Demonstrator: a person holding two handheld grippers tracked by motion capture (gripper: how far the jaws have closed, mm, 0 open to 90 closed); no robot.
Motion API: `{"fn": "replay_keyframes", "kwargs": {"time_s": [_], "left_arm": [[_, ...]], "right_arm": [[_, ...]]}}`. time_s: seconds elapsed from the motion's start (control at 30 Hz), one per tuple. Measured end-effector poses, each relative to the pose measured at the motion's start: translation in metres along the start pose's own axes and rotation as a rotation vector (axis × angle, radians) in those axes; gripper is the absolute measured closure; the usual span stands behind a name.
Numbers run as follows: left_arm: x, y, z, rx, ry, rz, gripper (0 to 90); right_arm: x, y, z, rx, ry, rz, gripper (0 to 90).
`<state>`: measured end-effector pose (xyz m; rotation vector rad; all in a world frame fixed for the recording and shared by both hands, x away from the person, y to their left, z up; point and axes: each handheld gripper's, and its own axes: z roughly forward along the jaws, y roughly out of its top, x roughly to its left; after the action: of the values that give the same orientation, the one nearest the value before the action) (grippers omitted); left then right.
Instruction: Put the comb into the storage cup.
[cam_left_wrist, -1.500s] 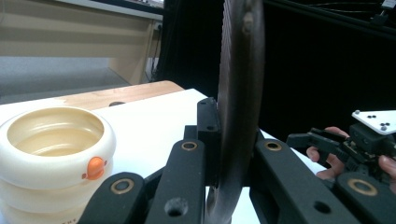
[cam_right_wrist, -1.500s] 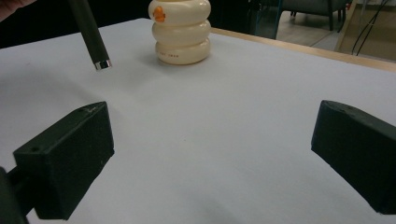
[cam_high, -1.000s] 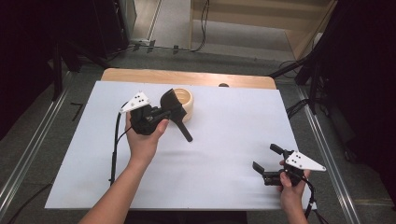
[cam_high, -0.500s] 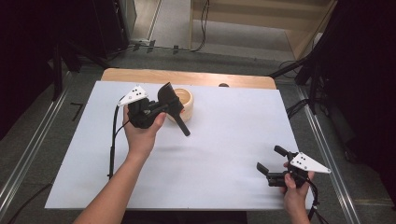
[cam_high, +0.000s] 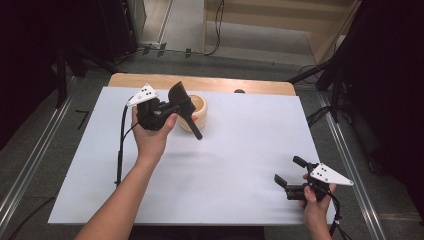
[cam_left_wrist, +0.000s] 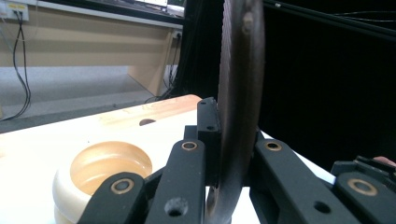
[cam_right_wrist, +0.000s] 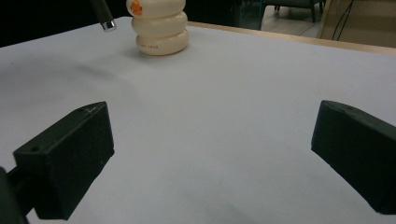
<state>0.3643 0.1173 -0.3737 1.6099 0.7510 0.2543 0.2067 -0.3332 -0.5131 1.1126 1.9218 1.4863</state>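
Jaws: left gripper (cam_high: 172, 107) clamped on dark spatula (cam_high: 186, 111), right gripper (cam_high: 295, 181) wide, empty, low at counter (cam_high: 240, 150) near edge | spatula held tilted just above cream ridged bowl (cam_high: 198, 111) at far side | step: likely carrying spatula to bowl | next: lower head into bowl, then release.

I see white sheet (cam_high: 240, 165) covering wooden tabletop (cam_high: 200, 82), bare wood strip showing along far edge; grey floor (cam_high: 190, 30) beyond, black cables (cam_high: 217, 25) trailing across it; pale wooden furniture (cam_high: 280, 25) at far side; black curtains (cam_high: 390, 75) on right, dark stands (cam_high: 65, 70) on left; metal rails (cam_high: 30, 165) flanking table on both sides; light even, soft shadows.
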Motion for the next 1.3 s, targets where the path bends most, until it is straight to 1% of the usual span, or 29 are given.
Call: {"fn": "replay_keyframes", "kwargs": {"time_s": [0.2, 0.4, 0.57, 0.7, 0.8, 0.97, 1.13, 1.3], "left_arm": [[0.004, 0.006, 0.002, -0.014, 0.008, -0.005, 86.2], [0.008, 0.011, 0.005, -0.015, 0.010, -0.005, 86.2], [0.009, 0.016, 0.007, -0.026, 0.003, 0.005, 86.2], [0.010, 0.018, 0.008, -0.026, 0.005, 0.008, 86.2], [0.013, 0.020, 0.009, -0.034, 0.002, -0.011, 86.2], [0.014, 0.023, 0.011, -0.035, 0.011, -0.005, 86.2], [0.017, 0.026, 0.015, -0.032, 0.018, -0.005, 86.2], [0.020, 0.030, 0.017, -0.039, 0.025, -0.008, 86.2]], "right_arm": [[0.000, 0.000, 0.000, -0.001, -0.002, -0.002, 0.0], [0.000, -0.001, 0.001, -0.004, -0.003, -0.010, 0.0], [0.001, -0.001, 0.002, 0.000, -0.005, -0.016, 0.0], [0.001, -0.001, 0.002, 0.002, -0.006, -0.018, 0.0], [0.001, -0.001, 0.002, 0.003, -0.005, -0.015, 0.0], [0.002, -0.001, 0.003, 0.005, -0.006, -0.018, 0.0], [0.001, -0.001, 0.003, 0.001, -0.005, -0.019, 0.0], [0.002, -0.001, 0.003, 0.001, -0.005, -0.020, 0.0]]}}
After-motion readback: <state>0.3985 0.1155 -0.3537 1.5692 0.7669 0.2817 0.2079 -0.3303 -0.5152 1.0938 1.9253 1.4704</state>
